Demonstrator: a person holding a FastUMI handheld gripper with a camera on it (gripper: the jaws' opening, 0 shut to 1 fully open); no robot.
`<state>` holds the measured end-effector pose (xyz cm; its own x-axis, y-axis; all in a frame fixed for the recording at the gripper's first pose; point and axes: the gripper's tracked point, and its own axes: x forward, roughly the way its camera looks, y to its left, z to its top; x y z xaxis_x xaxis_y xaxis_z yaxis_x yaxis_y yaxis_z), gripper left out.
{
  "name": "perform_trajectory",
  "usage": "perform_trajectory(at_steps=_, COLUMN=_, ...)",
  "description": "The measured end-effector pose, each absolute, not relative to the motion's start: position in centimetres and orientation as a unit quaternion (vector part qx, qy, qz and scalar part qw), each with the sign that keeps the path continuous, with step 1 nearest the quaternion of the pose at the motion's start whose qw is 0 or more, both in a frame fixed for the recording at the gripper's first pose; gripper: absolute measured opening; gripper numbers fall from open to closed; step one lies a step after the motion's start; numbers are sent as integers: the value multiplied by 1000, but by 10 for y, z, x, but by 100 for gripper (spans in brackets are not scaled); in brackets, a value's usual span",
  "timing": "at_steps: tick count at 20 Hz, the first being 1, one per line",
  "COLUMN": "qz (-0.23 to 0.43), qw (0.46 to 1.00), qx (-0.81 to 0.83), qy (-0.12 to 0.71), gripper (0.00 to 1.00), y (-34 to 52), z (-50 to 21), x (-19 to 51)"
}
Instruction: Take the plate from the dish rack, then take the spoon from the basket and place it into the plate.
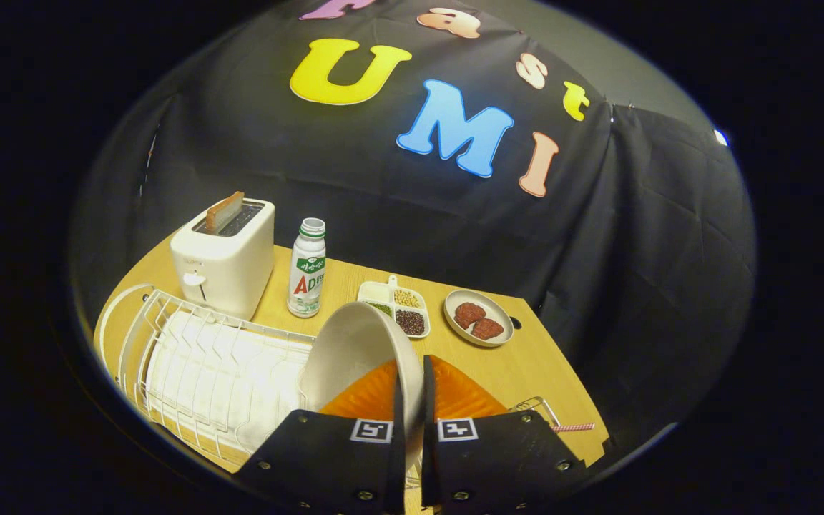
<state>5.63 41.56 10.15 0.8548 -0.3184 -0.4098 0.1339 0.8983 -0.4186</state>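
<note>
Step one in hand: my gripper [412, 400] clamps the plate [355, 350] by its rim, held above the rack [197, 357]; next, I judge, set it on the surface [526, 365].

1. The single camera rides on the gripper [412, 400], looking forward along its two fingers [333, 458] and tilted down at the counter [526, 372].
2. It sits very near: the plate [355, 350] pinched between the fingers looms large, edge-on.
3. Beyond the fingers, the far counter edge meets the booth wall, which takes the upper view.
4. The fisheye bends the dish rack [204, 365], left of the fingers.
</note>
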Motion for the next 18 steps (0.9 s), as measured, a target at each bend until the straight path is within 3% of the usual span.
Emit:
perform_trajectory(at_steps=8, qz=-101, qw=933, qx=-297, qy=178, gripper=9, y=439, z=142, x=45)
perform_trajectory(at_steps=18, qz=-99, qw=948, qx=-245, qy=176, gripper=9, y=417, z=157, x=-57)
